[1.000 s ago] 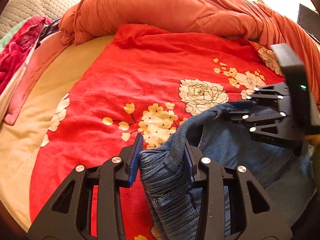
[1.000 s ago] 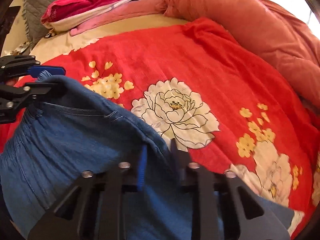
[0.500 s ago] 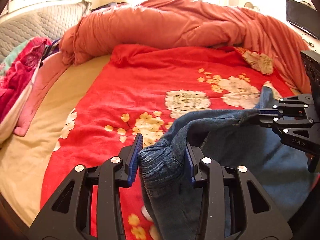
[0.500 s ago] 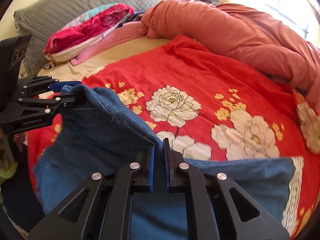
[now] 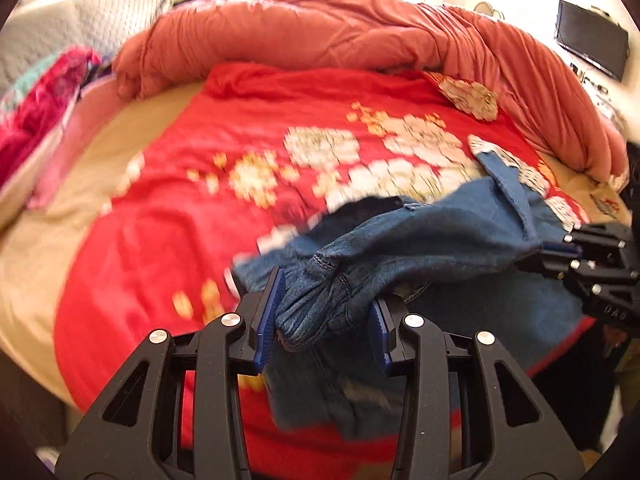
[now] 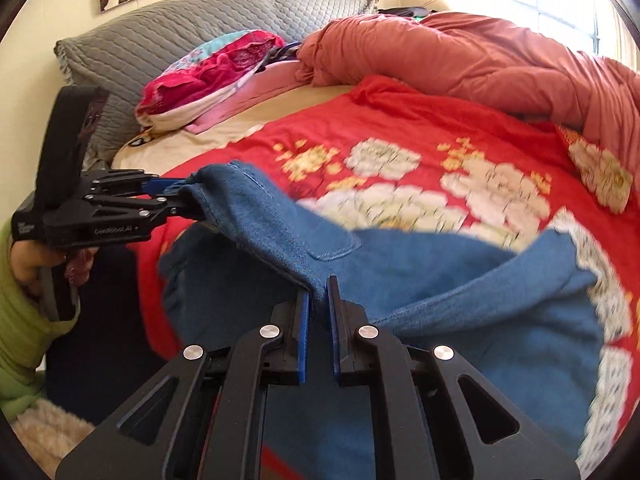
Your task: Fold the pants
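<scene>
**Jeans held up by both grippers over the bed**

Left wrist view: the left gripper [image 5: 324, 312] pinches a bunched, gathered part of the jeans [image 5: 420, 248] between its blue pads [image 5: 269, 320]. The denim stretches from there to the right, where the right gripper [image 5: 560, 250] grips its other end at the frame edge. The cloth hangs lifted above the red blanket [image 5: 240, 128], with more denim drooping below the left gripper. An orange duvet [image 5: 360, 36] is heaped along the far side.

Right wrist view: the right gripper [image 6: 318, 312] is closed tight on a thin fold of the jeans [image 6: 460, 280]. A taut edge runs up-left to the left gripper [image 6: 184, 200], clamped on the denim. Beyond lie the red blanket [image 6: 400, 120], pillows [image 6: 212, 68] and a grey headboard [image 6: 180, 20].
</scene>
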Tool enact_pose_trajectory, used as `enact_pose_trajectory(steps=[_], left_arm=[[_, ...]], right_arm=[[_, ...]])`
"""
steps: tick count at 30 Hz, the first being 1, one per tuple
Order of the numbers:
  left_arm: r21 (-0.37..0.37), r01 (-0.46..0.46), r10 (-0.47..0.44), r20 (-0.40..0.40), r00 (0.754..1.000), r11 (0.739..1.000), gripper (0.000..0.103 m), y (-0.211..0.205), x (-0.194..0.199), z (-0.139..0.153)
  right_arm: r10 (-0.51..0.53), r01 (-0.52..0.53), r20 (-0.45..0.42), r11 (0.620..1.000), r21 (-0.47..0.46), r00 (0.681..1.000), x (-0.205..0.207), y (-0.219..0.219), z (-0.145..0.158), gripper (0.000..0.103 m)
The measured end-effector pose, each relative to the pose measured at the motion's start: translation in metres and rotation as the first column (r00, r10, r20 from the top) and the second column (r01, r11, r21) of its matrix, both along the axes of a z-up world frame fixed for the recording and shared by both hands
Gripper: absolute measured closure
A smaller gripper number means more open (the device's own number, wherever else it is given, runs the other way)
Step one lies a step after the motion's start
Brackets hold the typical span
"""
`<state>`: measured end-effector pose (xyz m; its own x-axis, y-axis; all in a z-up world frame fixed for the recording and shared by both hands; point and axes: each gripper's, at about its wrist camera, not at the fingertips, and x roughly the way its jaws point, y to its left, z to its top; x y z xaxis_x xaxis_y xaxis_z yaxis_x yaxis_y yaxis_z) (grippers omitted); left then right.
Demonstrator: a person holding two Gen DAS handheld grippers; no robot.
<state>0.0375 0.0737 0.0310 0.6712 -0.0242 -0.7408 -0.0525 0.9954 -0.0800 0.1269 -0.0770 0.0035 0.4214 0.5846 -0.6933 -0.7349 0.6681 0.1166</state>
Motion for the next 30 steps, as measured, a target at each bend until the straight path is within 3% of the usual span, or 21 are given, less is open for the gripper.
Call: enact_pose_trajectory(steps=[4, 10, 13, 16, 23, 27, 30], left_arm=[[-0.047, -0.019, 0.015, -0.078, 0.997, 0.999, 0.071, -0.002, -0.016, -0.018], [-0.062, -0.05, 0.043, -0.108, 0.993, 0.997, 0.067, 0.0, -0.033, -0.024], [-0.066, -0.078, 0.07, -0.117, 0.991, 0.995, 0.058, 0.002, -0.041, -0.024], [-0.082, -0.084, 0.074, -0.123, 0.99, 0.993, 0.056, 0.007, -0.05, -0.023], [-0.036, -0.105, 0.104, -0.035, 0.994, 0.994, 0.055, 0.006, -0.082, 0.01], [-0.102, -0.06, 0.066, 0.058, 0.996, 0.993, 0.055, -0.006, -0.074, 0.03], [-0.112, -0.007, 0.012, 0.046, 0.999, 0.994, 0.055, -0.026, -0.053, 0.025]], right_arm=[[0.029, -0.029, 0.01, 1.0, -0.011, 1.0, -0.026, -0.002, -0.008, 0.096], [0.081, -0.08, 0.01, 0.995, -0.058, 0.997, -0.051, 0.003, -0.024, 0.095], [0.1, -0.1, 0.002, 0.992, -0.074, 0.995, -0.059, 0.004, -0.03, 0.095], [0.092, -0.094, -0.033, 0.993, -0.069, 0.995, -0.059, 0.003, -0.04, 0.094], [0.095, -0.098, -0.045, 0.993, -0.067, 0.994, -0.065, 0.0, -0.049, 0.092], [0.082, -0.084, -0.042, 0.995, -0.045, 0.996, -0.066, 0.0, -0.052, 0.089], [0.079, -0.081, -0.046, 0.996, -0.034, 0.996, -0.068, 0.0, -0.054, 0.086]])
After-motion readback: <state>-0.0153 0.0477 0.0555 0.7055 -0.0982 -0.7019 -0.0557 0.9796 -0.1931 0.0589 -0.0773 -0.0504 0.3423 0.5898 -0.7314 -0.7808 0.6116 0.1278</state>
